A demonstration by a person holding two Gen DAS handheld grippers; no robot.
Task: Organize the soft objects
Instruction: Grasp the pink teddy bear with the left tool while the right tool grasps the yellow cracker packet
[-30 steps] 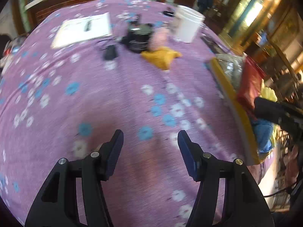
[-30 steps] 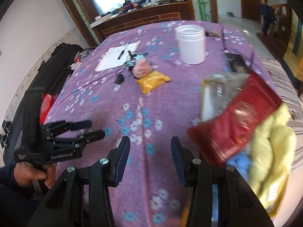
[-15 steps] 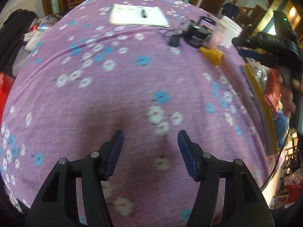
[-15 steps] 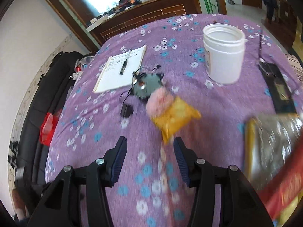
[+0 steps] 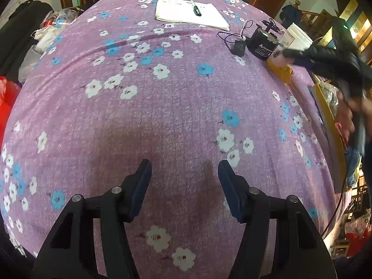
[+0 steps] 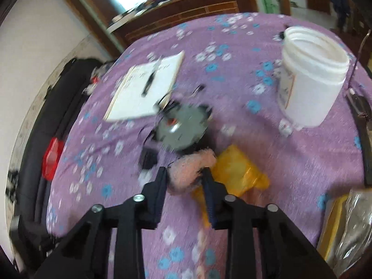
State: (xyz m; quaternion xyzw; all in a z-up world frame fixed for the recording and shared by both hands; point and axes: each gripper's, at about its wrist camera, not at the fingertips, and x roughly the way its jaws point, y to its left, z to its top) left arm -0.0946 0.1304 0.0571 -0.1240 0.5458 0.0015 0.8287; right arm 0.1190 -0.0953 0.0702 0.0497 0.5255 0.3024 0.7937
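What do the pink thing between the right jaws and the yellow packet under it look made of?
Pink thing: fuzzy plush or fleece, judging by its matte, fluffy outline, though the view is blurred. Yellow packet: probably thin plastic film, smooth, creased and slightly shiny.

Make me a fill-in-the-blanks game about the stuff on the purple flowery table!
1. The right tongs are squeezing a fluffy ____ soft toy.
2. Beside that toy lies a ____ pouch.
3. A pen rests on the white ____.
4. The left tongs are open and hold ____.

Missing words: pink; yellow; notepad; nothing
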